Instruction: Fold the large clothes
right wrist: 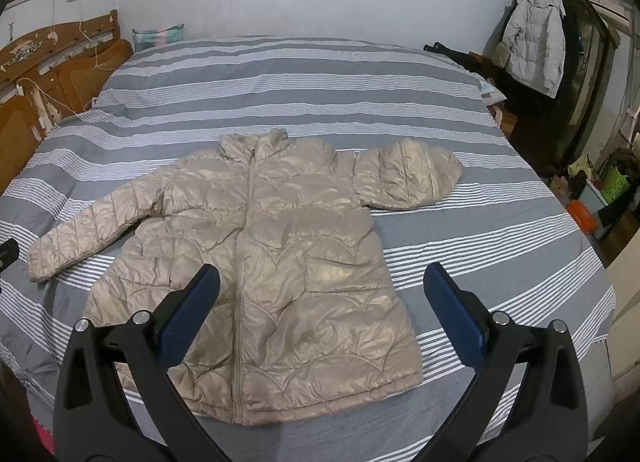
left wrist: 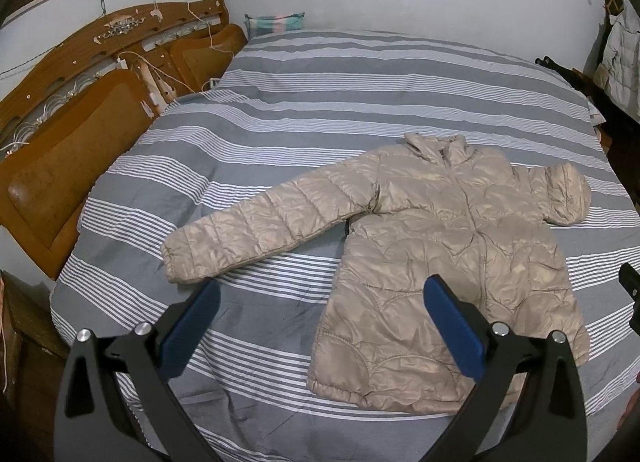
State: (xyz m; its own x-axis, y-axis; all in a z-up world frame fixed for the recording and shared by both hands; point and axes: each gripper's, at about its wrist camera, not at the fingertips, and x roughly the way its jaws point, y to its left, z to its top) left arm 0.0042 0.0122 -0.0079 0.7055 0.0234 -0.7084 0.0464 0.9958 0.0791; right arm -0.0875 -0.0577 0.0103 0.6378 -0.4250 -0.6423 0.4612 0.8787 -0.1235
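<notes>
Striped grey-and-white bed (right wrist: 400,74) under a beige jacket (right wrist: 280,254) — wooden headboard (left wrist: 80,110) behind, both tools spread wide.

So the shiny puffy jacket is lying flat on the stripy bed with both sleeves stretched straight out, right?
Almost. The jacket does lie flat on the stripy bed, but only one sleeve is stretched out. The other sleeve is doubled back on itself, as the right wrist view shows. Both tongs are open, above it.

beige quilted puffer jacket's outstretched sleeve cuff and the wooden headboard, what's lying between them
Only bare striped grey-and-white bedsheet lies between the cuff and the brown wooden headboard, seen in the left wrist view.
</notes>
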